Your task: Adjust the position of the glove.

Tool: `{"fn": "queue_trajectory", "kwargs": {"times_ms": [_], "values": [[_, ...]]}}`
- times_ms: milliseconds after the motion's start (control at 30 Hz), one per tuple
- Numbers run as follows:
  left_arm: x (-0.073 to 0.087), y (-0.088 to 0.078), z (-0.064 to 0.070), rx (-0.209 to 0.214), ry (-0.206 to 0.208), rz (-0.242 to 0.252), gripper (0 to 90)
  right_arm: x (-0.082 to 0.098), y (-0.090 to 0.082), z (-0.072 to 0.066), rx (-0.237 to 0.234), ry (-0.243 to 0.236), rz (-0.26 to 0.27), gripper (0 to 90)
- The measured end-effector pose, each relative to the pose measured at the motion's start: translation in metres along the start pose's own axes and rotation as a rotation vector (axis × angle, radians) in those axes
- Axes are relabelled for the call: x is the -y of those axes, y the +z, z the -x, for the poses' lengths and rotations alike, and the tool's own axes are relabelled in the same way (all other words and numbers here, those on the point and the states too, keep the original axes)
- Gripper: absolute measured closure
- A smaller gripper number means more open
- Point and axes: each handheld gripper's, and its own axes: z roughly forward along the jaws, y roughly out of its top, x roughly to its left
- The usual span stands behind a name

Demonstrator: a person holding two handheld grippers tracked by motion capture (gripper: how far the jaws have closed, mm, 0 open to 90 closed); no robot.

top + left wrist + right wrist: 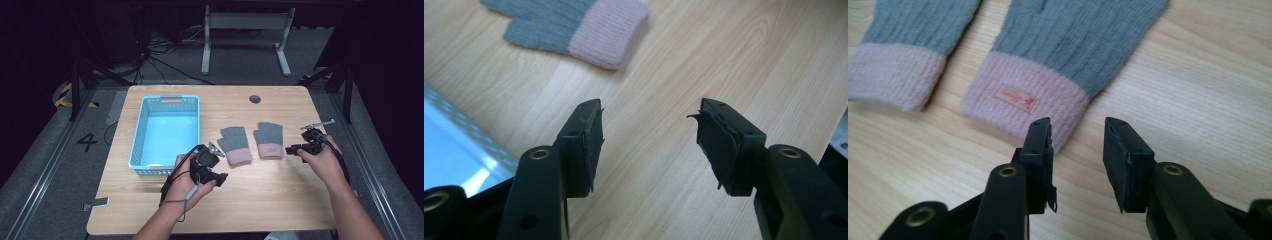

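Observation:
Two grey knit gloves with pink cuffs lie side by side mid-table, fingers pointing away: the left glove (pixel 235 144) (pixel 574 25) (pixel 903 40) and the right glove (pixel 269 139) (pixel 1048 60), which has a small pink label on its cuff. My left gripper (pixel 216 165) (pixel 649 112) is open over bare wood, just short of the left glove's cuff, nothing between its jaws. My right gripper (pixel 291 149) (pixel 1077 127) is open too, low at the right glove's cuff corner; its left jaw sits at the cuff edge and the gap holds only table.
A light blue plastic basket (pixel 141 131) (pixel 454 150) stands at the table's left, close beside my left hand. A round cable hole (pixel 255 99) sits near the far edge. Bare wood (pixel 260 200) stretches in front of the gloves.

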Motion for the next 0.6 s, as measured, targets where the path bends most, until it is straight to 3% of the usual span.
{"fn": "queue_trajectory", "kwargs": {"times_ms": [133,300,600], "values": [[0.001,-0.003,-0.001,0.017,-0.012,0.028,43.3,0.004,-0.006,-0.001,-0.048,0.043,0.005,63.2],[0.0,-0.005,-0.002,0.031,-0.022,0.037,43.7,0.001,-0.009,-0.006,-0.057,0.024,0.029,63.1],[0.0,-0.007,-0.002,0.044,-0.034,0.049,44.1,-0.014,-0.004,-0.032,-0.112,-0.03,0.04,64.4]]}}
